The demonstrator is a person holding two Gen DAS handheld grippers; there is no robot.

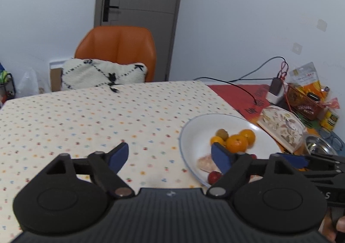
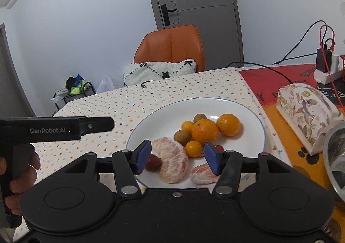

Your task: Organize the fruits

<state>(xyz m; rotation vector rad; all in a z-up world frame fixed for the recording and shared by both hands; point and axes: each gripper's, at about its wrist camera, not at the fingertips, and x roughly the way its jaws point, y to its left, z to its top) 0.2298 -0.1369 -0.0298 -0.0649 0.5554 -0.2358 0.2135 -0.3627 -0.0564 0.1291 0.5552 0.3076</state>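
A: Right wrist view: right gripper (image 2: 176, 158) jaws spread wide, nothing between them, hovering at the near rim of the white plate (image 2: 248, 113). The fruit sits on that plate: two oranges (image 2: 204, 131), two small kumquat-like fruits (image 2: 187, 126), two brownish kiwi-like fruits (image 2: 182, 136), a strawberry (image 2: 154, 163), and two peeled pomelo segments, the large one (image 2: 174, 160) just ahead of the left pad.

B: Left gripper?

A: Left gripper (image 1: 170, 158) is also released and empty, over the dotted tablecloth (image 1: 86, 113) just left of the plate. Its right finger overlaps the plate's near-left edge in its own view.

B: Handling notes for the pomelo?

A: Judgement only: peeled, so soft, moist and easy to tear. I would take hold across the thick middle of the arc with light closing pressure, not at the thin ends.

B: And the rest?

A: Oranges look firm and round, likely to roll; grip across the equator. The strawberry is small and bruisable, and partly tucked behind the blue pad, so contact there is hard to judge. The small yellow fruits are smooth-skinned and may squirt out of a hard squeeze.

B: Hazards nearby?

A: Tissue pack (image 2: 306, 113) and a steel bowl (image 2: 336, 156) stand to the right of the plate, near but apart.
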